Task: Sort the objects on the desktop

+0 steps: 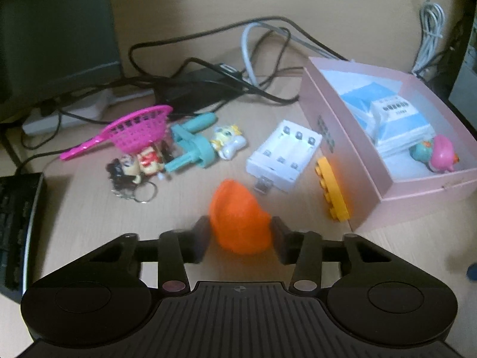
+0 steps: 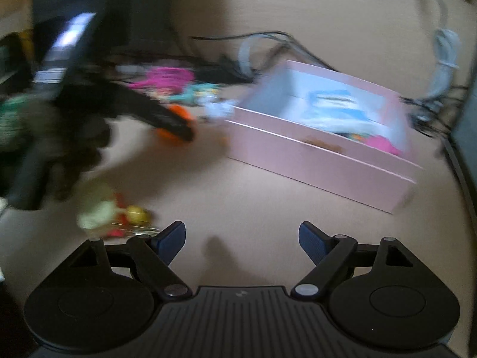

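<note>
My left gripper (image 1: 240, 240) is shut on an orange toy (image 1: 240, 216), held just above the desk. Ahead lie a white battery charger (image 1: 283, 153), a yellow brick (image 1: 332, 189), a small white figure (image 1: 228, 141), a teal toy (image 1: 190, 144), a pink net basket (image 1: 140, 129) and keychain dolls (image 1: 134, 168). The pink box (image 1: 417, 191) at the right holds blue-white packs and a pink toy (image 1: 444, 153). My right gripper (image 2: 240, 240) is open and empty above bare desk; the view is blurred. The pink box (image 2: 313, 155) lies ahead of it, and the left gripper with the orange toy (image 2: 176, 119) shows at the left.
Black and white cables (image 1: 238, 56) and a power strip (image 1: 65, 113) lie behind the toys. A dark monitor base (image 1: 53, 44) stands at the back left and a keyboard (image 1: 18, 223) at the left edge. A small yellow-red figure (image 2: 116, 211) lies near my right gripper's left finger.
</note>
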